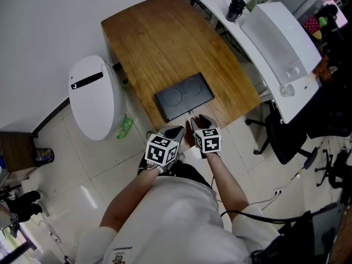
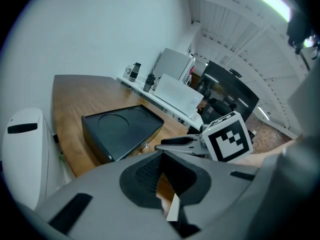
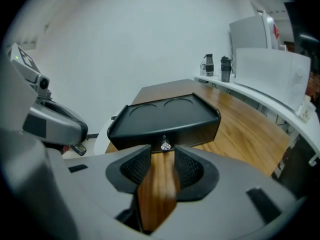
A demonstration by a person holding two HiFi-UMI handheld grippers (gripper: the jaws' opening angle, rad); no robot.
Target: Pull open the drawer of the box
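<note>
A flat black box [image 1: 184,96] lies near the front edge of the wooden table [image 1: 159,37]. Its drawer front faces me and carries a small shiny knob [image 3: 164,145]. In the right gripper view my right gripper [image 3: 162,155] is open, and the knob sits just beyond its fingertips, in line with the gap and apart from the pads. From the head camera it [image 1: 199,122] hovers at the box's front edge. My left gripper [image 1: 175,132] is beside it, a little to the left, open and empty. The left gripper view shows the box [image 2: 122,129] ahead.
A white oval-lidded bin [image 1: 93,95] stands on the floor left of the table, with a green bottle [image 1: 125,126] beside it. On the right are a white desk with a white machine [image 1: 280,32], dark cups [image 1: 236,7] and a black office chair [image 1: 286,136].
</note>
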